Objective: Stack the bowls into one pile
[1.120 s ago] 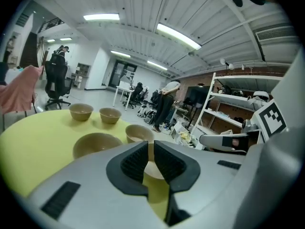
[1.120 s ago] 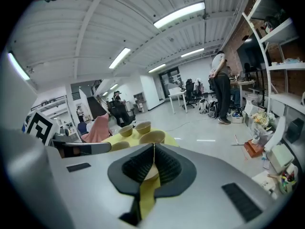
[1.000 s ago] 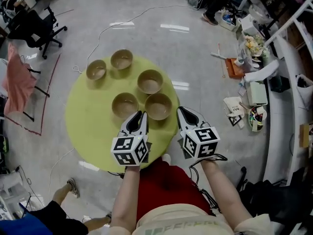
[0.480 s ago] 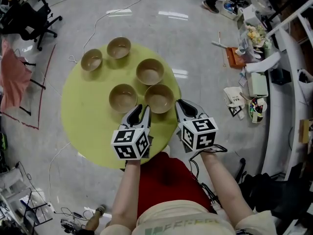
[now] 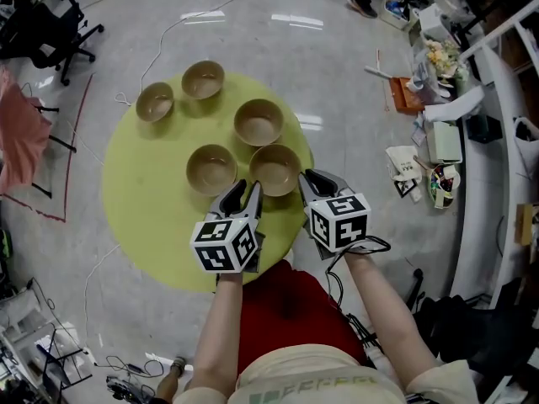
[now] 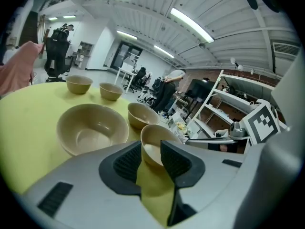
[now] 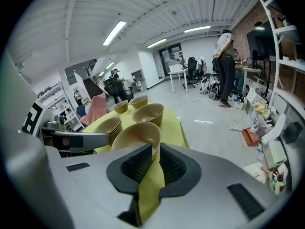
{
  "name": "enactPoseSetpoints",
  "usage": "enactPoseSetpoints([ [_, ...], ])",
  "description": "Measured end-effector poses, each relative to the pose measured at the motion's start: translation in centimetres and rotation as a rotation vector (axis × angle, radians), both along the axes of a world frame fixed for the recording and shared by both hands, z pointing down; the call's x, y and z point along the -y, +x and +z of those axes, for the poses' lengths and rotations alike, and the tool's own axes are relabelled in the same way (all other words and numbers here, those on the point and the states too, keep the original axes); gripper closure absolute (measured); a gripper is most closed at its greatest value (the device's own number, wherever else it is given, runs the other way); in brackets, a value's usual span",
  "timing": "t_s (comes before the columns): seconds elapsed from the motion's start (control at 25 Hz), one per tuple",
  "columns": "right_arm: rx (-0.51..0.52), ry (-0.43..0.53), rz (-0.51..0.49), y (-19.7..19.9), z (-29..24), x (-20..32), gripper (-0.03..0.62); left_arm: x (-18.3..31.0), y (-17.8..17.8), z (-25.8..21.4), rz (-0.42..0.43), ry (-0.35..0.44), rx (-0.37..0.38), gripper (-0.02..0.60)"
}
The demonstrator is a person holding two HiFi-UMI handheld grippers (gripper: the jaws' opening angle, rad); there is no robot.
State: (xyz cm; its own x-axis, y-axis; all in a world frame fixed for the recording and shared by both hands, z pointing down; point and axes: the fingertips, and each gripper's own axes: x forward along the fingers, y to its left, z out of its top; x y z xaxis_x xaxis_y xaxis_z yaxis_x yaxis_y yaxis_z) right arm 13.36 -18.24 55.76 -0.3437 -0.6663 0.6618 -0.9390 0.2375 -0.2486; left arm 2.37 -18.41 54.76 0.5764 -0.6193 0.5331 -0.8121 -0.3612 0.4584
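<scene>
left claw (image 5: 247,189) released, empty | right claw (image 5: 308,180) released beside bowl (image 5: 274,168) at desk (image 5: 143,217) right edge | risk: glancing rim contact may push bowl off edge

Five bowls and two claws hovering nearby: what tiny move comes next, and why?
Probably ease the right gripper forward onto the nearest bowl. Its jaws stand slightly apart and grip nothing, and that bowl's rim lines up with the gap between them.

Tan bowls (image 5: 258,122) rest on a yellow-green bench (image 5: 143,192) over a pale grey floor (image 5: 354,99). The left claw (image 5: 251,185) and right claw (image 5: 310,178) are grey with black ribbed pads (image 6: 127,161), their cubes (image 5: 225,247) patterned in black-and-white squares.
</scene>
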Motion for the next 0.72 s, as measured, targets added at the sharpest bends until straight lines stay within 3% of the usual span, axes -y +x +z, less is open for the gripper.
enactPoseSetpoints([
  [0.72,-0.020,-0.081,-0.018,0.6,1.8,1.3,0.554,0.9,0.8,1.2,0.006,-0.051,0.020,0.465],
])
